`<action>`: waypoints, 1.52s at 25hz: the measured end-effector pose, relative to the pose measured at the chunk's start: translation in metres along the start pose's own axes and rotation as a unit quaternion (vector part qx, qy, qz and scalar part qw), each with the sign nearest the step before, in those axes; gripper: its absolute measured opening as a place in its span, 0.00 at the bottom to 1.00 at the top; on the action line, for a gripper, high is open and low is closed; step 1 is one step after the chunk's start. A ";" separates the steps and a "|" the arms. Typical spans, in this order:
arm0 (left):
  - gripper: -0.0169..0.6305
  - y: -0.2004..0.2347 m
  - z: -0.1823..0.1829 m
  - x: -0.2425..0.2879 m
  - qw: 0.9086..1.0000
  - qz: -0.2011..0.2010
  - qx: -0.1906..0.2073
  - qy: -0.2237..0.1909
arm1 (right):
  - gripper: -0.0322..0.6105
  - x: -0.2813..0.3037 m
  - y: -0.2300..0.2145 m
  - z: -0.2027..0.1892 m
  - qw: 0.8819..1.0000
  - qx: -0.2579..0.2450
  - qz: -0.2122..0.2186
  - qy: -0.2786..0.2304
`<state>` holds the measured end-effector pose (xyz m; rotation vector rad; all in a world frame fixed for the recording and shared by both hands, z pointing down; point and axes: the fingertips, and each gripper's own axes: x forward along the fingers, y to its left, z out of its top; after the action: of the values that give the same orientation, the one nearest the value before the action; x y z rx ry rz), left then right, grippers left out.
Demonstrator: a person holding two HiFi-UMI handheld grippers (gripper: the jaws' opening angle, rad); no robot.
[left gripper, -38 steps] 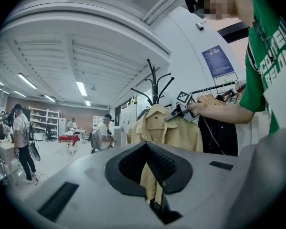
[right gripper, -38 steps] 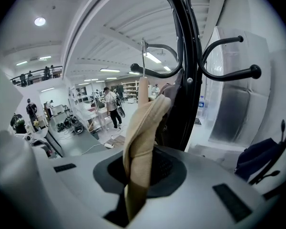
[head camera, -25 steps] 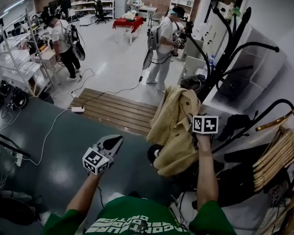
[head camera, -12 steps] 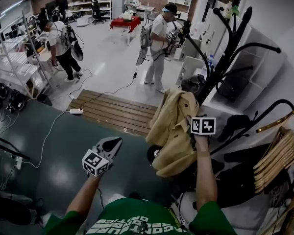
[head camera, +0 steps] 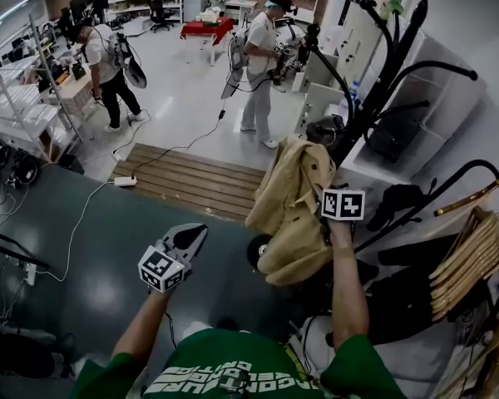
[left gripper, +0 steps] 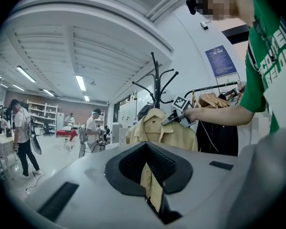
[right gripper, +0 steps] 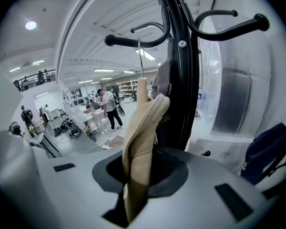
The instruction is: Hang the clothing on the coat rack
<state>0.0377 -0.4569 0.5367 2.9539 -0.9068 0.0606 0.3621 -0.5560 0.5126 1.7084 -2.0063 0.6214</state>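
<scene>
Left tool [head camera: 191, 234] low, jaws slightly apart, empty; right tool [right gripper: 136, 185] at arm's length, clamped on jacket [head camera: 291, 198].

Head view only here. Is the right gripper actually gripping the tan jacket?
Observer: Yes. In the right gripper view the right gripper is shut on a fold of the tan jacket.
Operator: Is the hanger's hook on the rack?
Observer: The wire hook reaches up to a black arm of the coat rack. I cannot tell whether it sits over that arm.
Operator: And the left gripper?
Observer: The left gripper view shows the left gripper open, with nothing between its jaws. The jacket hangs beyond it.
</scene>
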 end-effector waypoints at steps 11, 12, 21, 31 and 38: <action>0.03 -0.005 0.001 0.000 1.000 -0.004 0.002 0.001 | 0.21 -0.019 0.001 0.002 1.000 0.005 0.008 -0.029; 0.03 -0.006 0.002 0.000 1.000 -0.005 0.003 0.001 | 0.21 -0.024 0.001 0.001 0.999 0.009 0.010 -0.034; 0.03 -0.021 0.012 0.006 1.000 -0.025 0.012 -0.009 | 0.21 -0.092 0.016 -0.002 0.991 0.061 0.046 -0.110; 0.03 -0.059 0.022 0.032 0.997 -0.071 0.018 -0.016 | 0.17 -0.160 0.050 -0.017 0.969 0.124 0.123 -0.175; 0.03 -0.096 0.028 0.050 0.993 -0.112 0.018 -0.027 | 0.11 -0.176 0.056 -0.051 0.972 0.116 0.107 -0.175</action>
<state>0.1336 -0.4076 0.5078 3.0819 -0.5798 -0.0131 0.3341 -0.3780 0.4474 1.8540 -2.4724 0.6869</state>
